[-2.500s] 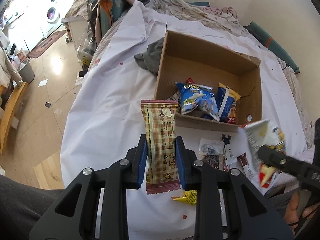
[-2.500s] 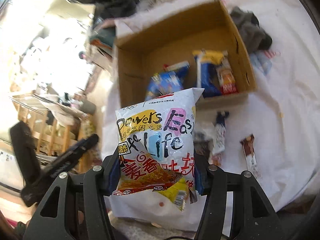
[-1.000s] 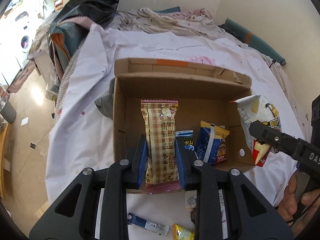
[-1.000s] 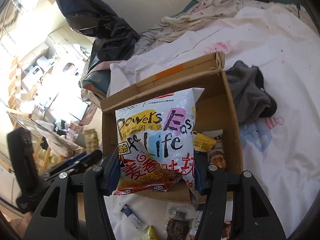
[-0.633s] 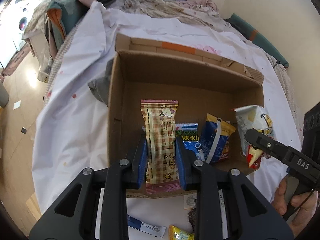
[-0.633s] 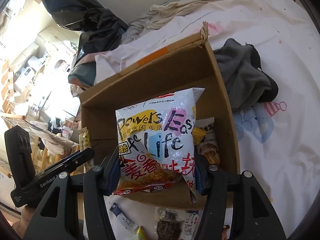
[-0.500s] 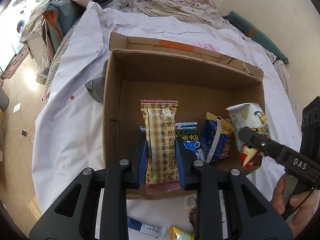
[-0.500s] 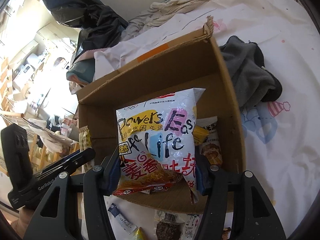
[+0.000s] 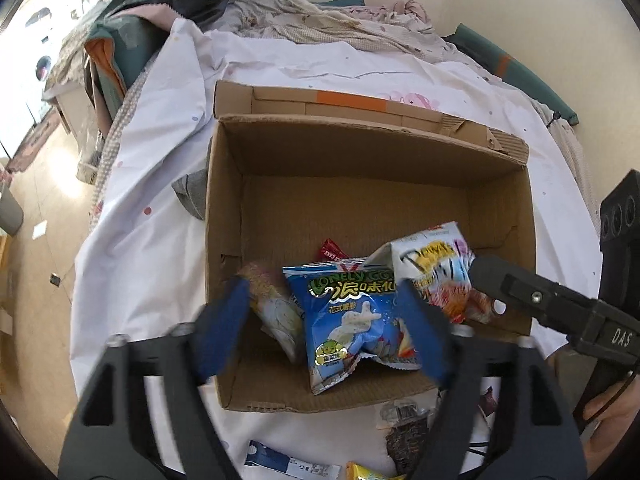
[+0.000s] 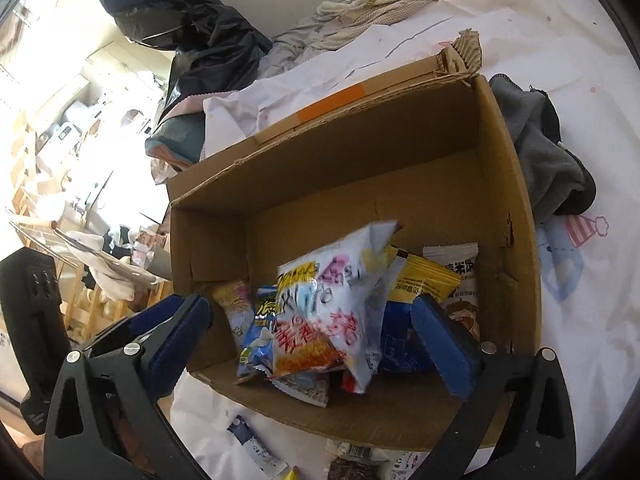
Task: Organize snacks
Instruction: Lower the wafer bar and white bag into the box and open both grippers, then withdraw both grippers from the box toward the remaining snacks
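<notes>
A rumpled white bedsheet carries an open brown corrugated cardboard box. Over its near edge, the left gripper and right gripper have just sprung wide, holding nothing. Inside the box, a motion-blurred plaid wafer packet and glossy white noodle-snack bag drop among a crinkly blue foil bag. Wrappers before the box are cut off.
</notes>
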`<state>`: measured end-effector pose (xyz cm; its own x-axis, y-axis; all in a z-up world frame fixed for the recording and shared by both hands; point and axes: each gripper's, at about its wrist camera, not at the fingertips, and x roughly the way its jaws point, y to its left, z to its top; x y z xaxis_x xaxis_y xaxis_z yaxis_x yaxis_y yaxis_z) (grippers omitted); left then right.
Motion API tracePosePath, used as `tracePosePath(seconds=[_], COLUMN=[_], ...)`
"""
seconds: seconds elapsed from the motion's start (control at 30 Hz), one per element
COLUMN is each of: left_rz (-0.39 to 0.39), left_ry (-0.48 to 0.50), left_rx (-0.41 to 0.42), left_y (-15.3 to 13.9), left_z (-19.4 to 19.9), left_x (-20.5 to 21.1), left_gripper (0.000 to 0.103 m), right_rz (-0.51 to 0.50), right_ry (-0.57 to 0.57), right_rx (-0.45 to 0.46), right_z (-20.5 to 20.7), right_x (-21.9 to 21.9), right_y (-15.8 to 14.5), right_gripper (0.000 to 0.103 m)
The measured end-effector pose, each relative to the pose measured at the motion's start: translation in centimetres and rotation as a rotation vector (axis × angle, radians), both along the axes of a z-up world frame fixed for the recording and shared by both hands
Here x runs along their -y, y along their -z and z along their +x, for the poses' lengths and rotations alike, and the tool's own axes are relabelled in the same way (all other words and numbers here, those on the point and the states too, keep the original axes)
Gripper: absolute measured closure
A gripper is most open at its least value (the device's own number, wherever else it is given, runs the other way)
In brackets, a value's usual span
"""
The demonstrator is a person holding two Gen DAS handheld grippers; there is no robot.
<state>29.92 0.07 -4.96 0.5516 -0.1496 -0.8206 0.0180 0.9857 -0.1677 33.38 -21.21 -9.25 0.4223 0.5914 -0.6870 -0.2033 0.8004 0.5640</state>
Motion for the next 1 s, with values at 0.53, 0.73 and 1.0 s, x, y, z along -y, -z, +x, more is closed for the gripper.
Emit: tracePosePath(seconds=[0.53, 0.73, 1.0], left_rz=[0.006, 0.013, 0.025], left_ry=[-0.038, -0.054, -0.032], left_rx=[0.072, 0.098, 0.086], left_y=[-1.4, -2.3, -2.5], left_z=[-1.1, -2.5, -4.9], left_x=[-0.4, -0.9, -0.9], left_gripper=[0.017, 0.017, 0.017], right_rz=[0.003, -0.001, 0.005], right_ry=[0.042, 0.074, 0.093], right_rx=[0.021, 0.017, 0.000], right_z=[-1.1, -2.6, -5.4], right_x=[1.3, 2.3, 3.3], right_y=[-2.2, -3.0, -3.3], right_gripper=[0.000, 0.000, 0.000])
